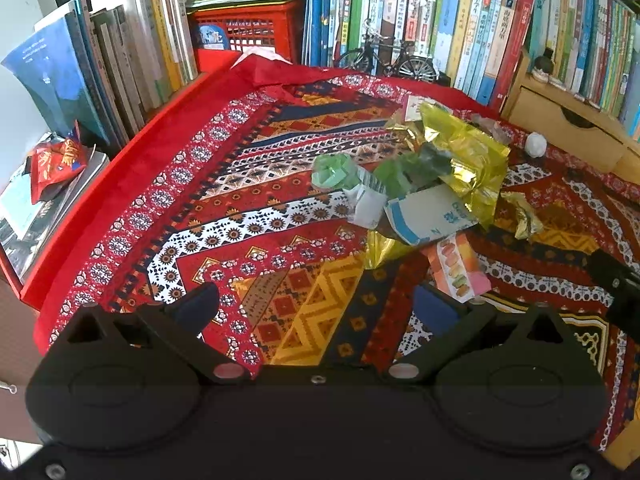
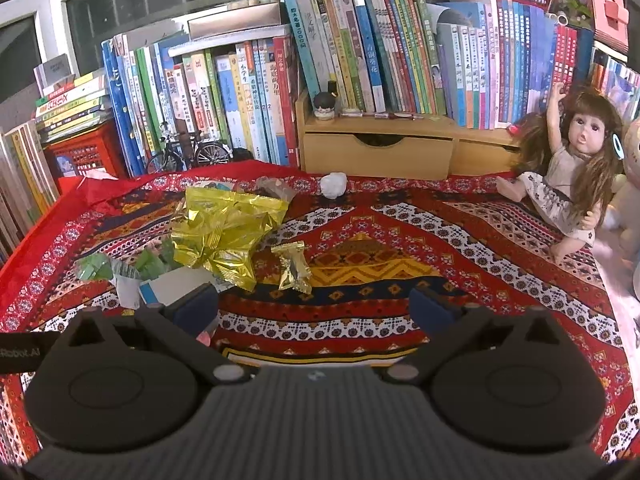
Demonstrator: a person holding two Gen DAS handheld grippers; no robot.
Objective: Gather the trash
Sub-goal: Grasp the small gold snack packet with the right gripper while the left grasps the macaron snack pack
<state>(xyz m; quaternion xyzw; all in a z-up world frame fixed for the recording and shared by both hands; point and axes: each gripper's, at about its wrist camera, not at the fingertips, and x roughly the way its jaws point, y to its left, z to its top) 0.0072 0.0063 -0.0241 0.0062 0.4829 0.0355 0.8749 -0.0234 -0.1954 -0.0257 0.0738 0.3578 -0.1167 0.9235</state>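
Gold wrappers [image 2: 224, 224]: 2 | green wrappers [image 1: 336, 172]: 2 | white wad [image 2: 333, 185]: 1

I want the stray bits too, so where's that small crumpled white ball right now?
The small crumpled white ball sits alone at the back of the patterned cloth, just before the wooden drawer box, behind and right of the big gold foil wrapper.

Gold wrapper [image 1: 464, 152] hides part of the green scraps [image 1: 404, 172]; book spines [image 2: 248, 92] too blurry to read.
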